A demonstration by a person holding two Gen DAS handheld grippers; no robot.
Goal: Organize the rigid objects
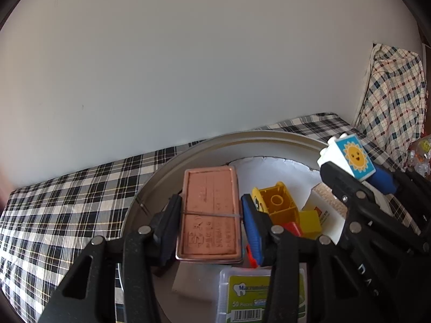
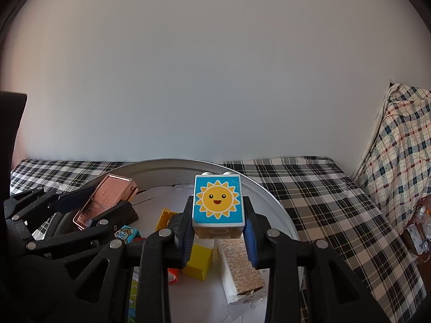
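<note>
My left gripper (image 1: 211, 210) is shut on a copper-coloured tin (image 1: 210, 212) bound with a rubber band, held over a round metal tray (image 1: 161, 172). The tin also shows in the right wrist view (image 2: 107, 197). My right gripper (image 2: 218, 215) is shut on a white toy brick with a sun picture (image 2: 217, 200), held above the tray (image 2: 272, 202). The brick also shows in the left wrist view (image 1: 350, 158). In the tray lie a yellow brick (image 1: 280, 202), a small yellow block (image 2: 198, 261) and a patterned box (image 2: 242, 266).
A floss-pick box (image 1: 247, 293) lies at the tray's near side. A small blue picture brick (image 2: 126, 234) and a red piece (image 2: 172, 274) lie in the tray. The tray rests on a checked cloth (image 2: 323, 202). A plaid pillow (image 2: 404, 148) stands at right, a white wall behind.
</note>
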